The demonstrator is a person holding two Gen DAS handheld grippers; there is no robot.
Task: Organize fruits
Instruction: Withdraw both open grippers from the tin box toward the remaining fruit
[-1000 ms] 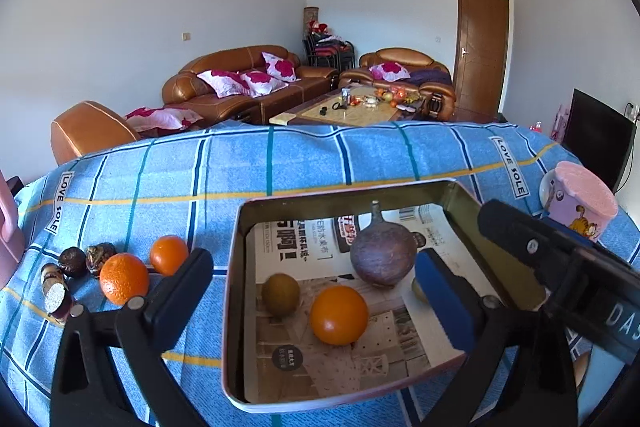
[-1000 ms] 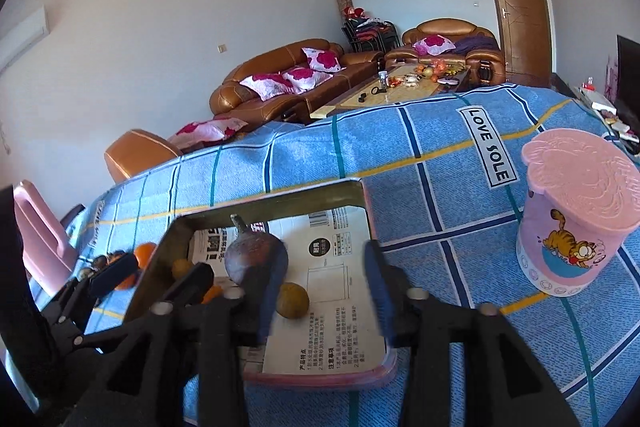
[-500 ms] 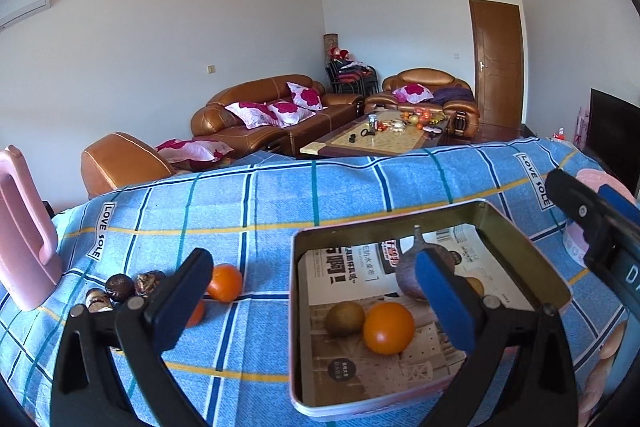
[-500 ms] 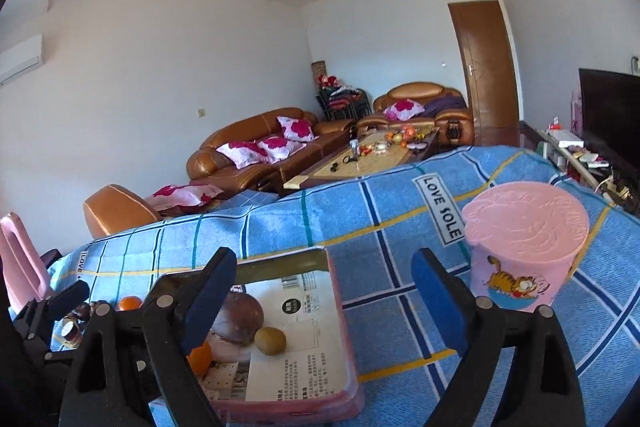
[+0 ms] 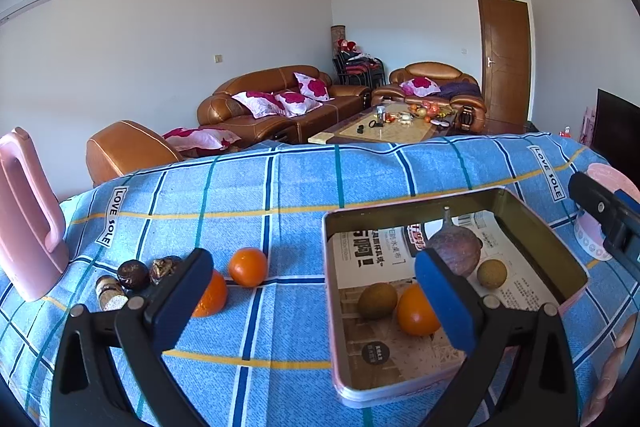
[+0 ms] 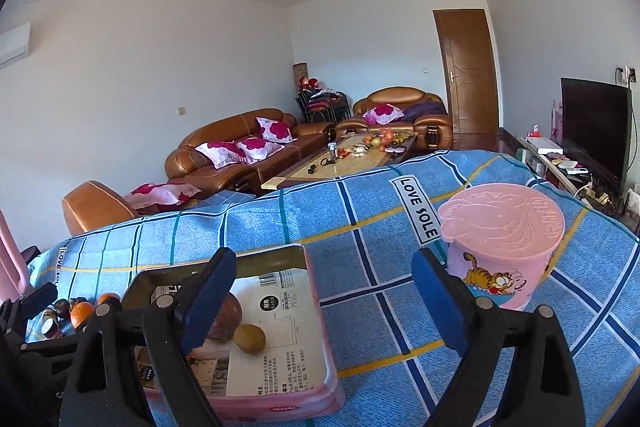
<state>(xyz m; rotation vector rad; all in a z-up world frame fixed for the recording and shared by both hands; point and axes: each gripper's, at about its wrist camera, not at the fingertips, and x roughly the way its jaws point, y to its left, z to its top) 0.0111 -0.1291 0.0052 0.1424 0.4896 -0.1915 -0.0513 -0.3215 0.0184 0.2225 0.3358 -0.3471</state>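
Both tongs apart over a "LOVE SOLE" cloth point(image 5: 280, 195)
Left gripper point(image 5: 312, 291), right gripper point(image 6: 324, 295) empty; tin tray point(image 5: 540, 239) holds fruit, sofa point(image 5: 280, 107) beyond it

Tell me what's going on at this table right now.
A person is sorting fruit into a metal tray with two handheld grippers. The tray already holds an orange, two small brownish fruits and a large purple-brown fruit. Two more oranges and some dark fruits wait on the blue cloth. The left gripper and right gripper both hover with jaws open, holding nothing.
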